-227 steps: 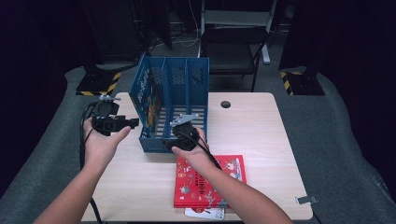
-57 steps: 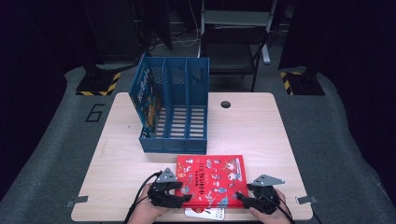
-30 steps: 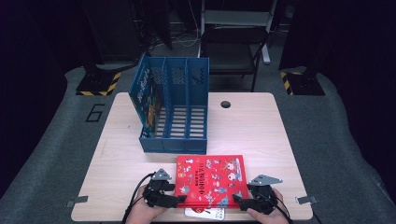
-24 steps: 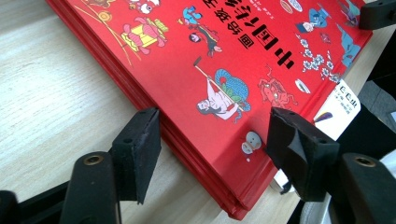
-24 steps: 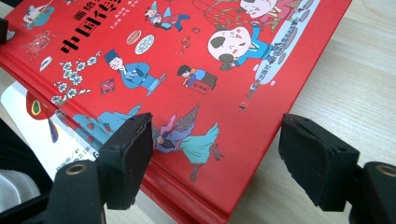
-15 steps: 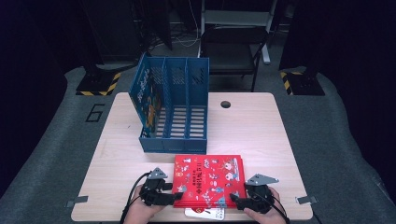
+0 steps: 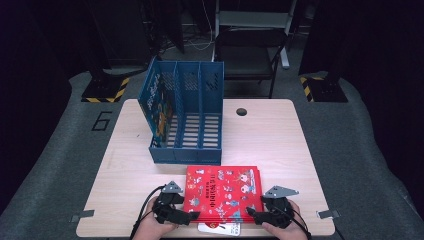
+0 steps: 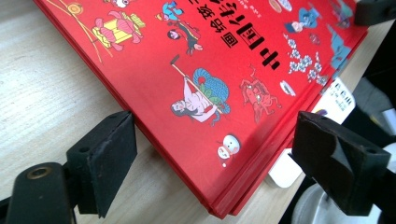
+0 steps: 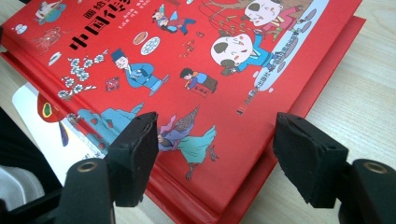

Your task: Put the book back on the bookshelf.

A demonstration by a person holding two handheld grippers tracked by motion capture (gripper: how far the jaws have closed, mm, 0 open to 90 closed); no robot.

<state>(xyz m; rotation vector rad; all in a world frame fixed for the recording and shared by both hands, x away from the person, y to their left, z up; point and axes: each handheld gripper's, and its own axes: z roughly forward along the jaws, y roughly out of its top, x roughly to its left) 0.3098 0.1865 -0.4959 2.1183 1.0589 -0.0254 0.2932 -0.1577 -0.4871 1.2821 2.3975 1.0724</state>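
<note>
Both grippers, left point(image 7: 192, 216) and right point(image 7: 251, 216), straddle red book point(image 7: 223, 193) corners, jaws spread, not pinching; left just opened, right just narrowed. Risk: uneven grip skews book on tabletop point(image 7: 280, 140).

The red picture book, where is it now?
In the high view the red picture book lies flat at the table's near edge, just in front of the blue file rack, between the left gripper and right gripper.

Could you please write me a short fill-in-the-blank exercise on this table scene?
1. The book has a ____ cover.
2. The blue file rack has ____ compartments.
3. The jaws of the left hand-held gripper straddle a ____ of the book.
4. A ____ card peeks from under the book.

Missing words: red; three; corner; white
</note>
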